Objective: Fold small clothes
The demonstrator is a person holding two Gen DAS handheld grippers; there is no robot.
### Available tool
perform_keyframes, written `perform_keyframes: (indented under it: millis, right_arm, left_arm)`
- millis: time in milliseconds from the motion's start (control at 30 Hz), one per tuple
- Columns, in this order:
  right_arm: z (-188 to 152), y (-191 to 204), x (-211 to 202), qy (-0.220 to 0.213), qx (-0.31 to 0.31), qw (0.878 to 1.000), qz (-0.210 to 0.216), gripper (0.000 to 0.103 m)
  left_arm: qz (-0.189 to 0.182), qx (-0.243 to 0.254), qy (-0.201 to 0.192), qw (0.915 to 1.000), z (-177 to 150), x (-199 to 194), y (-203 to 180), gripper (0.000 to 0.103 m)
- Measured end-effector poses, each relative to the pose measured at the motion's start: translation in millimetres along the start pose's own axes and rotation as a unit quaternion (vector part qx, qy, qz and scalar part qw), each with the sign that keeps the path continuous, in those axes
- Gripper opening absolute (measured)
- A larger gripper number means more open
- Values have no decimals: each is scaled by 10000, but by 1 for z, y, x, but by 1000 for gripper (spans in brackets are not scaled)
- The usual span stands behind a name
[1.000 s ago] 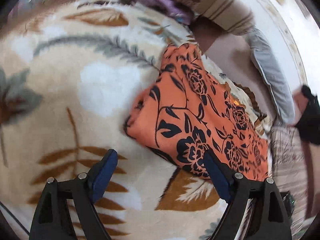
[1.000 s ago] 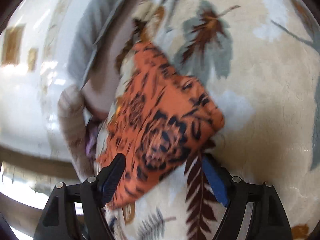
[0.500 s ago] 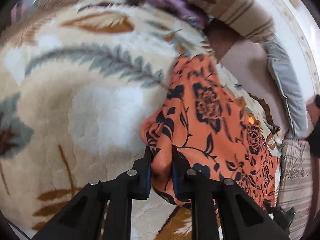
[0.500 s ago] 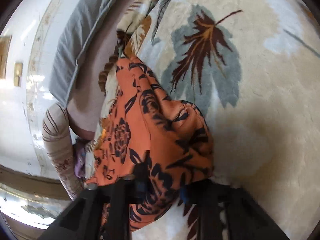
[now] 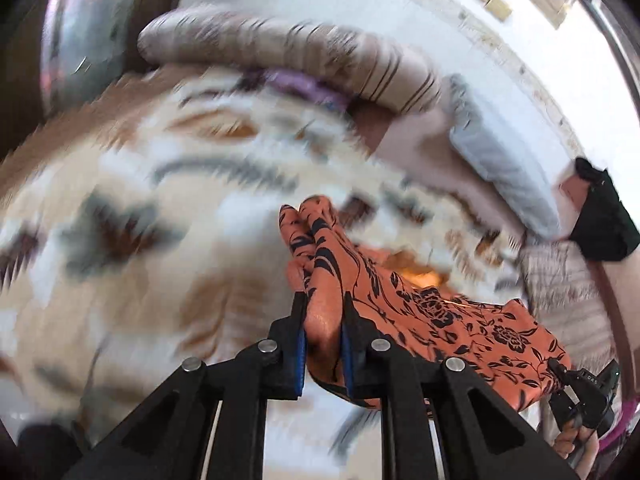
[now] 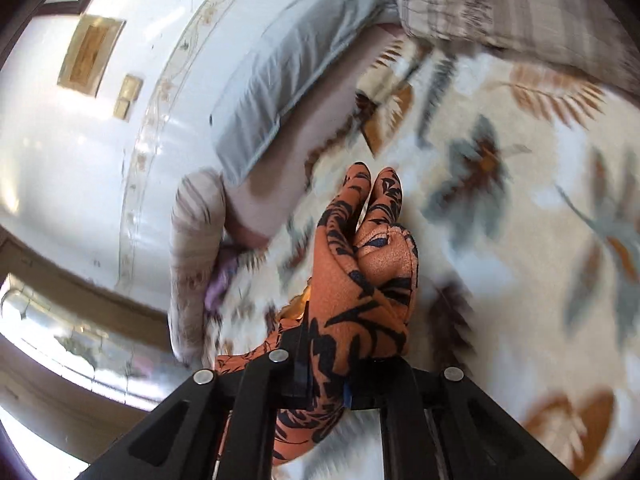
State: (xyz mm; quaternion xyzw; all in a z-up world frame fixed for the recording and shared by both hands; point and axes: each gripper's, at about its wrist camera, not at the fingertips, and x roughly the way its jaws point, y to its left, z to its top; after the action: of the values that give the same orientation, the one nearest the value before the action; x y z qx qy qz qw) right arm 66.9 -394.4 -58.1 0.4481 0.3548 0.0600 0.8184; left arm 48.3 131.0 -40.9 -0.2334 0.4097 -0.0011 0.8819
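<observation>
An orange garment with a black flower print [image 5: 440, 320] hangs lifted above a cream leaf-patterned blanket [image 5: 120, 240]. My left gripper [image 5: 324, 340] is shut on one bunched corner of it. The cloth stretches away to the right, where the other gripper's black body [image 5: 580, 392] shows. In the right wrist view my right gripper [image 6: 324, 368] is shut on another bunched corner of the garment [image 6: 360, 280], which sticks up between the jaws above the blanket [image 6: 520, 280].
A striped beige bolster [image 5: 300, 52] and a grey pillow [image 5: 500, 160] lie along the blanket's far edge by a white wall. A purple cloth [image 5: 304, 88] is tucked under the bolster. A plaid cushion [image 6: 500, 0] lies at the blanket's edge.
Both grippers, open a second ago, have closed on the garment's corners and lifted it off the blanket. The background is now motion-blurred.
</observation>
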Motion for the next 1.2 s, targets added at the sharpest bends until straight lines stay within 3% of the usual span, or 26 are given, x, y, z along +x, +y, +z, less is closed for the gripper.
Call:
perform_keyframes:
  millis: [100,133,167,200,267,300,367,500,667,733,867,1033,1167,1200]
  right_arm:
    - [-43,-47,5,587,-74,9964,-600,21]
    - [-53,-68,13,864,4,9915,-970,33]
    - [-59,-83,18,1026,121,9877,-1177,42]
    - [-62,-93,13,920,250,9915,-887,42]
    - [-57,-90,-6,679,236,9937,-856,67]
    - [-54,-86,-12,575,147,9943,-881,69]
    - [-40,-74,-27,293,-200,9941,-1024,69]
    - [-4,-47,-23,257,-877,9908,-993,69]
    - [28,-27,25,575,-1825,9748,-1149,69]
    - [36,-25,44,687,-1949,9700,-1277,69]
    - [40,-20,60,776,-2116,9676,-1140,69]
    - [42,-26,67,833,-2163,9648,-1246,68]
    - [46,-26,70,844,-2273,9616,-1285,68]
    - [46,-25,72,847,-2329,9600,-1306,68]
  left_arm:
    - [564,-24,687,9960,-47,33,41,31]
    - [741,-126,942,9927,-56,46,55,33]
    - [601,-285,1041,9923,-59,52,67,36]
    - [458,-372,949,9937,-54,46,72,39]
    - [653,-128,615,9959,-34,28,65,46]
    - [649,36,398,9971,-26,21,61,57]
    - [579,337,135,9977,-7,11,54,71]
    - [88,827,385,9958,20,34,39,71]
    - [-50,1246,643,9901,35,78,24,71]
    - [-139,1285,669,9893,38,86,23,71]
    - [-162,1363,717,9879,51,103,15,71]
    - [-225,1796,642,9814,61,113,-9,70]
    - [-162,1806,849,9798,63,129,-13,47]
    - [-106,1804,886,9795,64,133,-12,47]
